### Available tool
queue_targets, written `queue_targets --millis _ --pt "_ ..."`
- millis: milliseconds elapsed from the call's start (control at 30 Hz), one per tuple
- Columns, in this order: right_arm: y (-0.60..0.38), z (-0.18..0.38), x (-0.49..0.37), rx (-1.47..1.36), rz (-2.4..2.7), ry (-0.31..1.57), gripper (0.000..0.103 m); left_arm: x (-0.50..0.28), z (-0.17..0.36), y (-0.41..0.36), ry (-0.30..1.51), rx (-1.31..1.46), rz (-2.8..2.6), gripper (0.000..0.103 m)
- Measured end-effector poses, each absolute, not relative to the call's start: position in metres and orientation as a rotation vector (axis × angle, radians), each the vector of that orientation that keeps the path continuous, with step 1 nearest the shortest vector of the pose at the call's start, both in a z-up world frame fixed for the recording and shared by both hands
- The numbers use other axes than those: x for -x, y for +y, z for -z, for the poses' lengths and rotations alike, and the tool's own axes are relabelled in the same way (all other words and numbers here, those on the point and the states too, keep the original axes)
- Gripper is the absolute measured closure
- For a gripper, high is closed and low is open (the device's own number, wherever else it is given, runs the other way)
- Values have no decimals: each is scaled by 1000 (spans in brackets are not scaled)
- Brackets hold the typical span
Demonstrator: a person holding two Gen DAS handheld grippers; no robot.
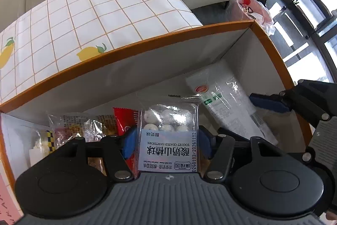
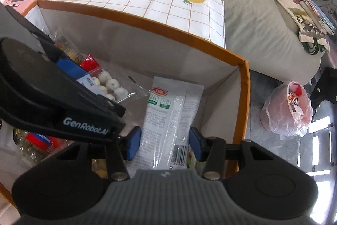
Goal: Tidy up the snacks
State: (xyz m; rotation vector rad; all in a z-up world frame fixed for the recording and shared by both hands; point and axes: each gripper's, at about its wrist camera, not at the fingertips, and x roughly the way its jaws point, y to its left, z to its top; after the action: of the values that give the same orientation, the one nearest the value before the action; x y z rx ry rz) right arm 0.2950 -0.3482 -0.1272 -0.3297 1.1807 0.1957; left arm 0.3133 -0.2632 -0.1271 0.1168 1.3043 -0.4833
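My left gripper (image 1: pixel 166 143) is shut on a clear pack of yogurt-coated hawthorn balls (image 1: pixel 167 136) and holds it inside the orange-rimmed box (image 1: pixel 126 52). The same pack shows in the right wrist view (image 2: pixel 109 83), held by the left gripper there (image 2: pixel 69 69). My right gripper (image 2: pixel 165 143) is inside the box too, its blue pads on both sides of a long white snack bag (image 2: pixel 170 115) that leans on the box's right wall. That bag also shows in the left wrist view (image 1: pixel 227 102). The right gripper's fingers (image 1: pixel 269 102) reach in from the right.
Other snacks lie in the box: a red packet (image 1: pixel 124 119), a clear printed bag (image 1: pixel 75 125) and a blue-and-red pack (image 2: pixel 40 140). The box (image 2: pixel 244 98) sits on a lemon-print cloth (image 2: pixel 168 5) by a grey sofa (image 2: pixel 252 20). A pink bin with a plastic liner (image 2: pixel 288 111) stands on the floor.
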Motion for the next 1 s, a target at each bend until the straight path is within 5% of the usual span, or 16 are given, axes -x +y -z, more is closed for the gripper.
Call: queue_targets --millis 133,1000 --pt "-347 123 -293 343 -164 1169 36 -309 118 -257 1291 -120 483 30" --pt "-299 -2 -209 254 -46 991 34 -204 -38 -165 924 -215 446 26"
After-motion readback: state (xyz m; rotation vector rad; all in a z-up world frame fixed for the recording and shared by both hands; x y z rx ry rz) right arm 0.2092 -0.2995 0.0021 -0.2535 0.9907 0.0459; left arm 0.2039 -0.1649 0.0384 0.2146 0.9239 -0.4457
